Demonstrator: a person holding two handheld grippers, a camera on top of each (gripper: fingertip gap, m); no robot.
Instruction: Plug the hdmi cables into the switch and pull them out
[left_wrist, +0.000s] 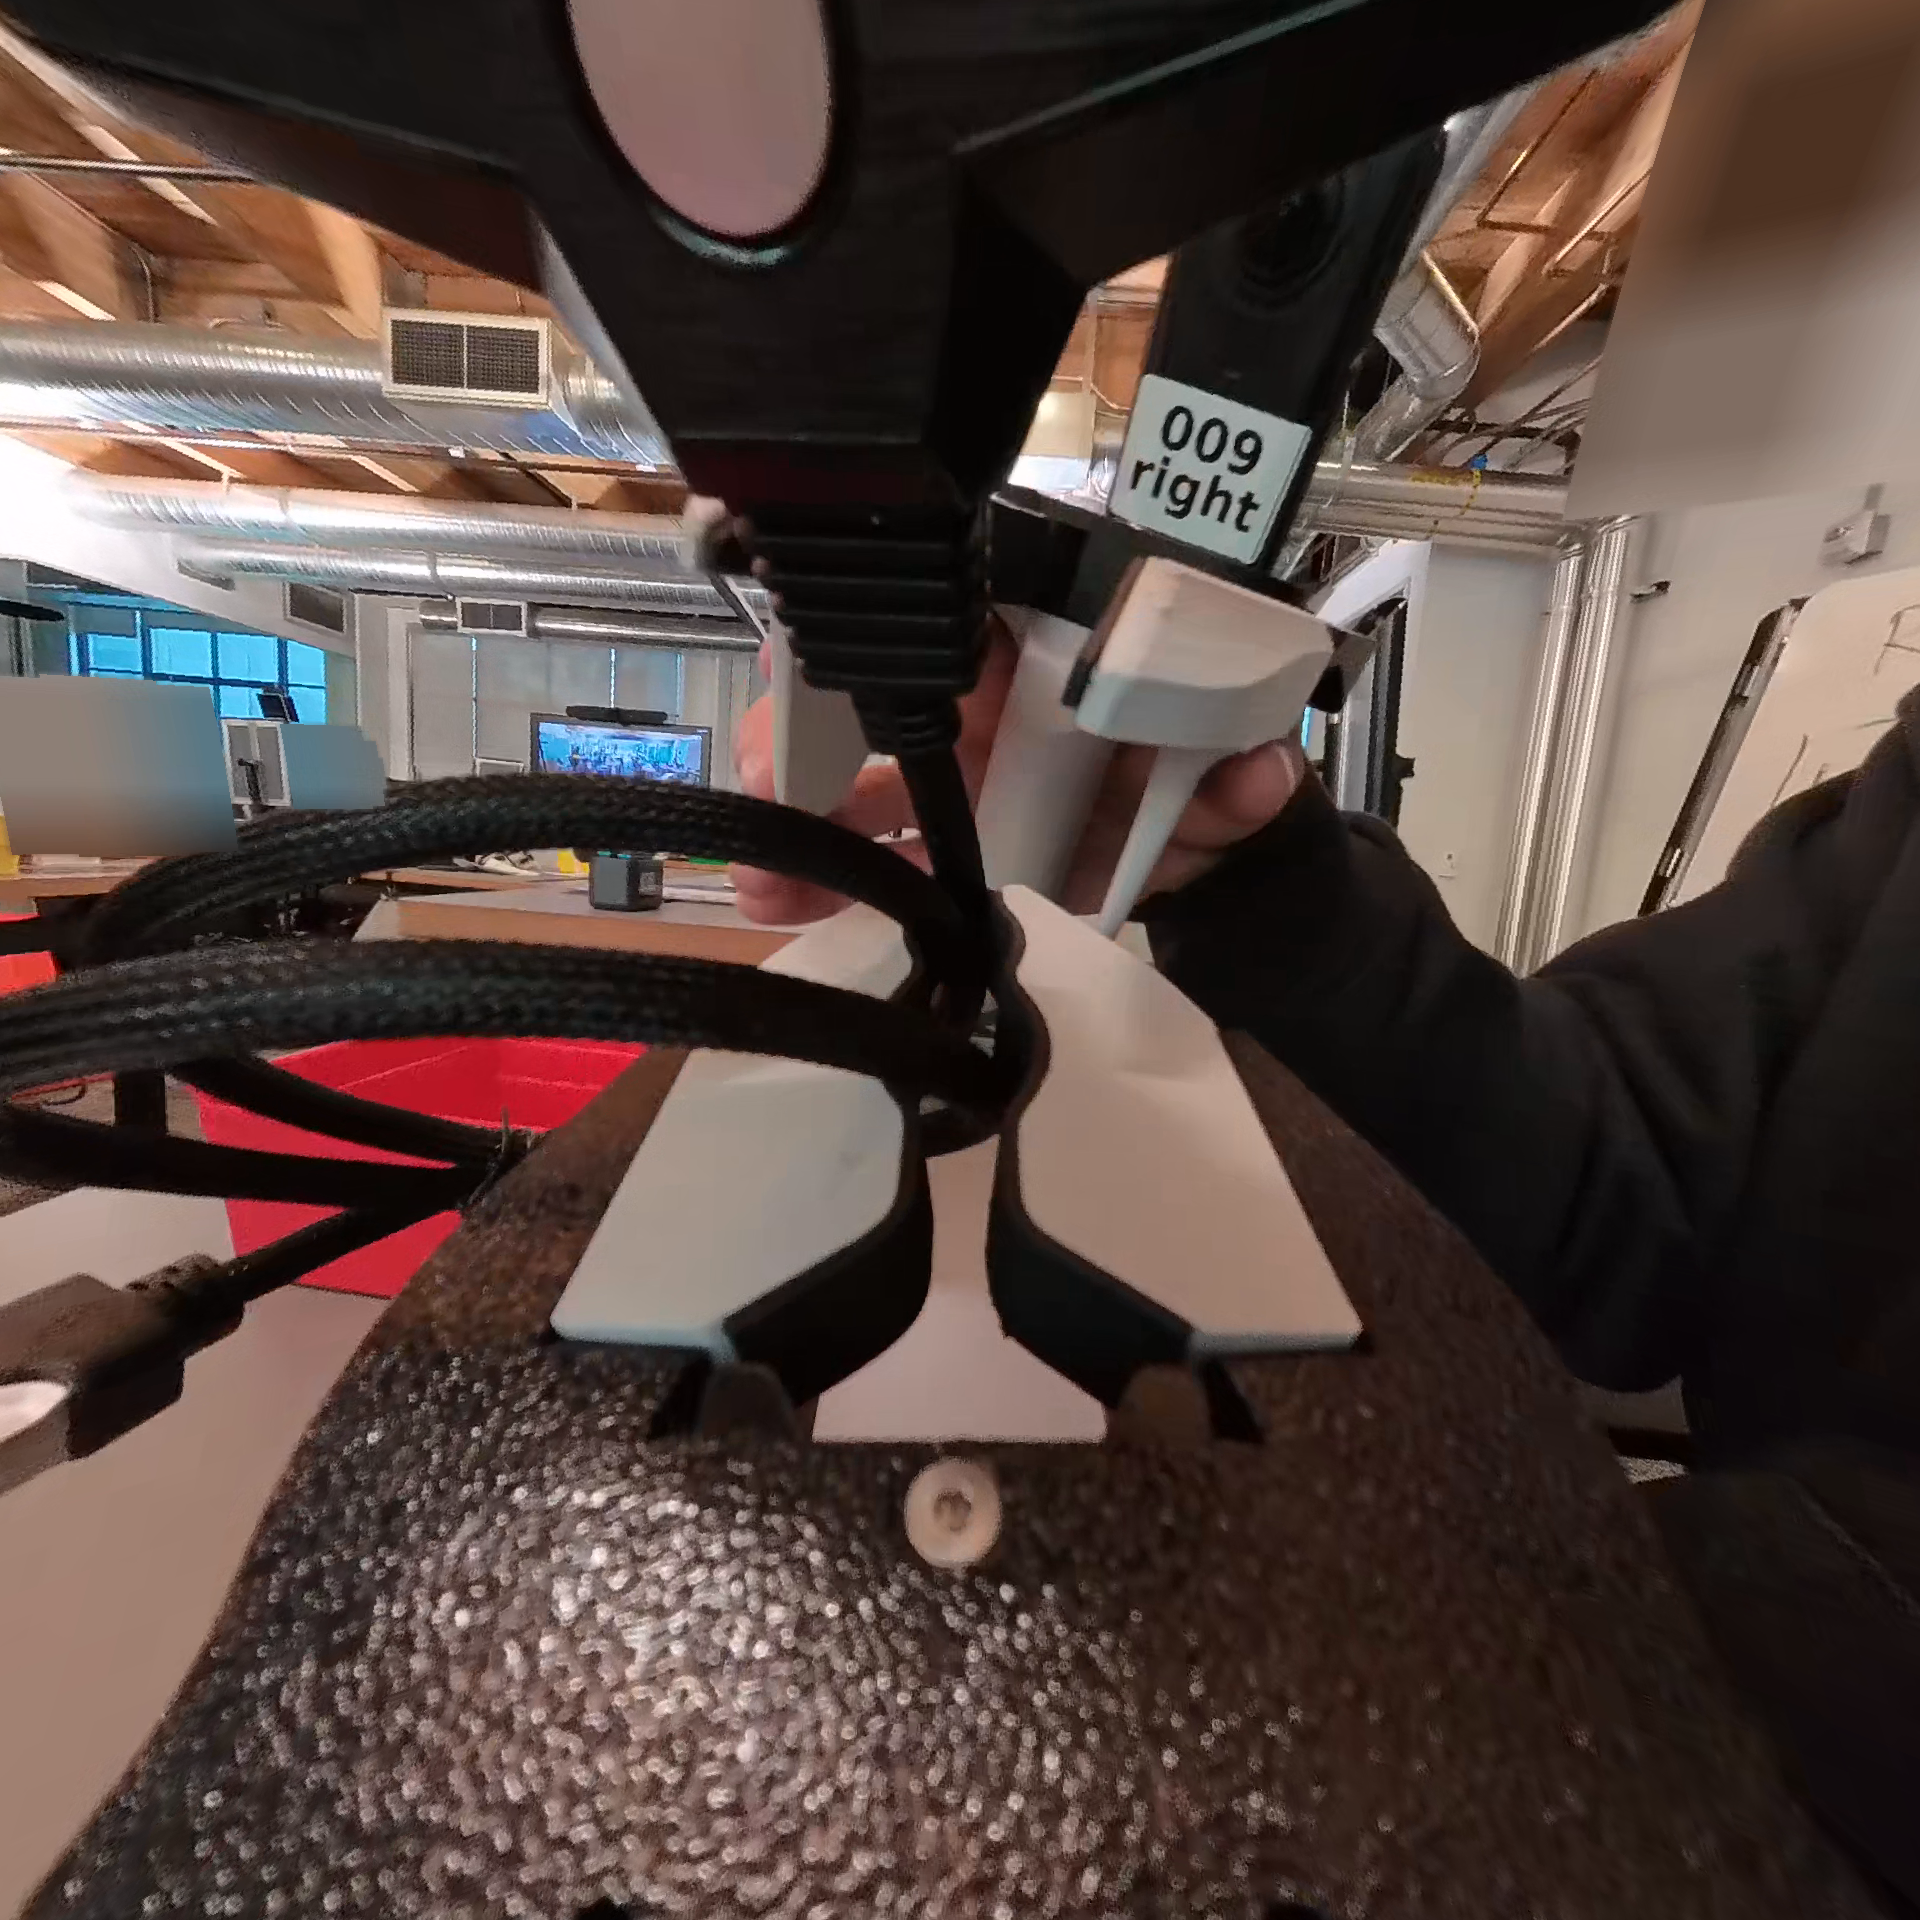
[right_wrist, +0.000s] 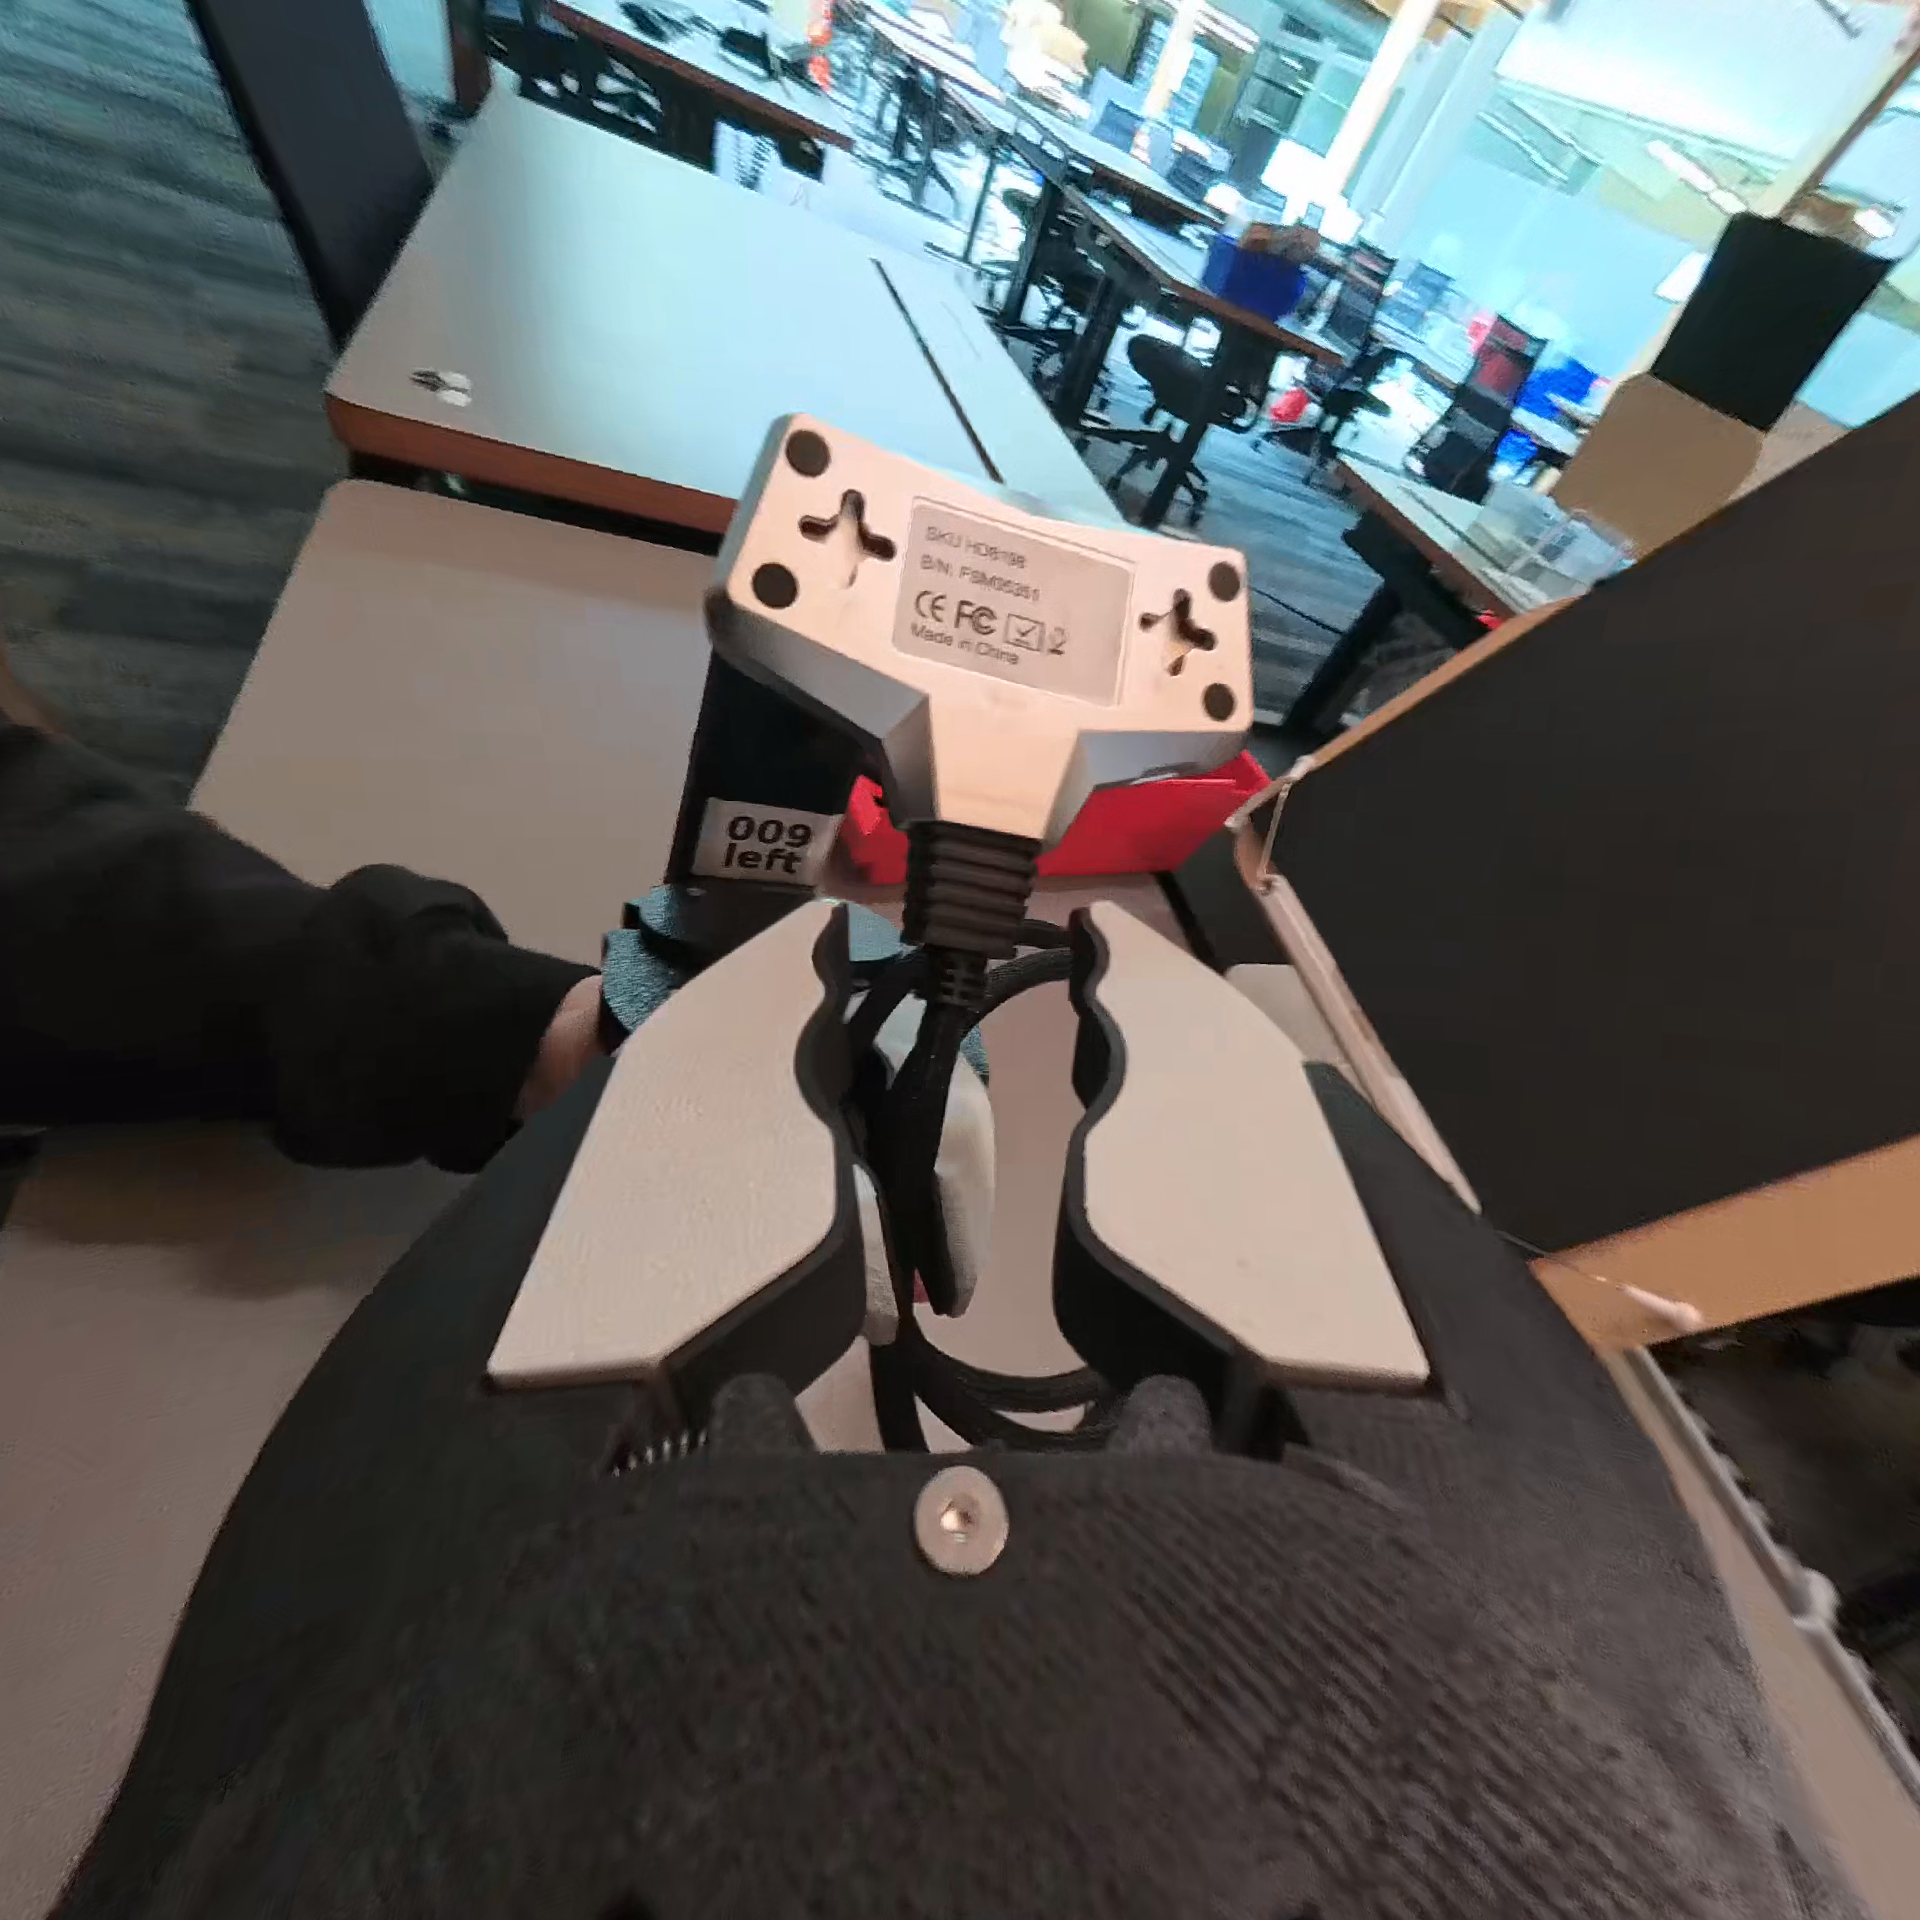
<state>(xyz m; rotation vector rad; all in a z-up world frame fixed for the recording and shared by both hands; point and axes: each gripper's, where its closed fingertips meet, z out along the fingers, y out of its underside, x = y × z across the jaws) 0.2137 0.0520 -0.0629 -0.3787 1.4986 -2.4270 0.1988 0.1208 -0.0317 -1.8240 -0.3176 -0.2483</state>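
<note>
The HDMI switch (right_wrist: 977, 603) hangs in the air, showing its silver underside with a label in the right wrist view and its black face (left_wrist: 727, 260) in the left wrist view. Its ribbed strain relief (right_wrist: 971, 883) points down. My right gripper (right_wrist: 956, 925) is open, with its fingers on either side of the strain relief and a gap showing on both sides. My left gripper (left_wrist: 971, 997) is shut on the switch's black cable (left_wrist: 951, 831) just below. Black braided HDMI cables (left_wrist: 468, 810) loop off to the left. One loose plug (left_wrist: 94, 1340) hangs at the lower left.
A red bin (left_wrist: 416, 1143) stands on the white table (right_wrist: 436, 727) behind the switch. A large dark panel with a cardboard edge (right_wrist: 1558, 883) leans close on the right. A hand and black sleeve (left_wrist: 1558, 1039) hold the other gripper. Desks and chairs stand farther off.
</note>
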